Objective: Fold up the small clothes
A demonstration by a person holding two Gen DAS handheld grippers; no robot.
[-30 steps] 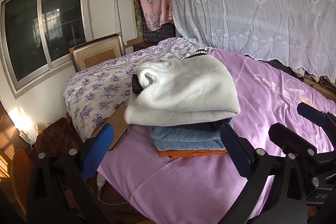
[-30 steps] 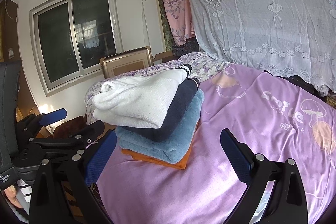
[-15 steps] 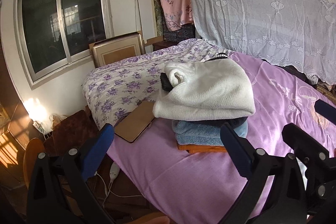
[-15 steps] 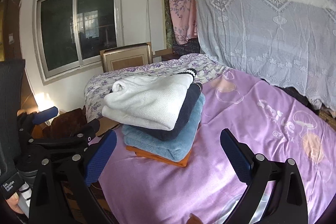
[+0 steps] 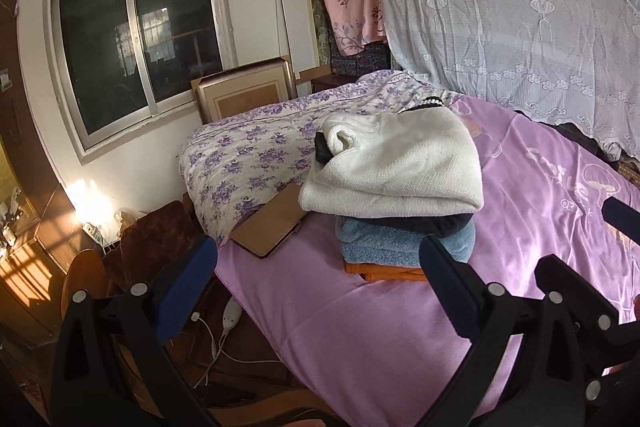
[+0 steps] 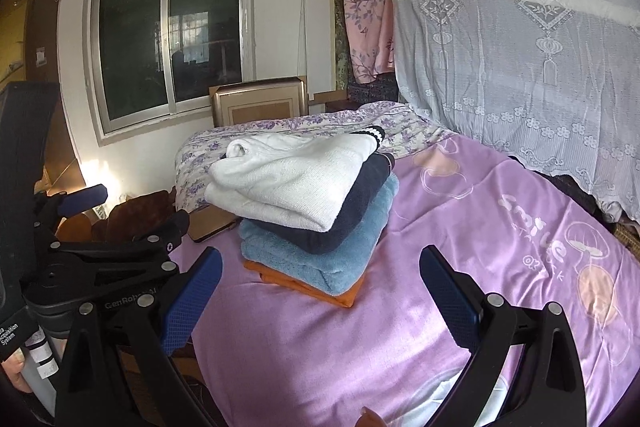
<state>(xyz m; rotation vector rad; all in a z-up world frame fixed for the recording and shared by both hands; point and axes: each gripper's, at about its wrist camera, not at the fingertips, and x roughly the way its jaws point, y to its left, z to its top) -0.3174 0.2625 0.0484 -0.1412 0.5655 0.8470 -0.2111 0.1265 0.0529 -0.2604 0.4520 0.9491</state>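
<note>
Your left gripper [image 5: 318, 267] and right gripper [image 6: 320, 273] both gape wide, holding nothing. The folded stack [image 6: 308, 195], white sweater [image 5: 400, 163] on top, sits on the purple sheet [image 6: 460, 227].

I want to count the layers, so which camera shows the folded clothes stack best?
The right wrist view: the folded clothes stack shows all four staggered layers unobstructed. In the left wrist view the stack is partly hidden behind a finger of the left tool.

My left gripper [image 5: 316, 279] and right gripper [image 6: 320, 283] hang before the stack of folded clothes [image 6: 304, 211] on the bed sheet [image 6: 460, 247], a window [image 6: 168, 43] behind it
</note>
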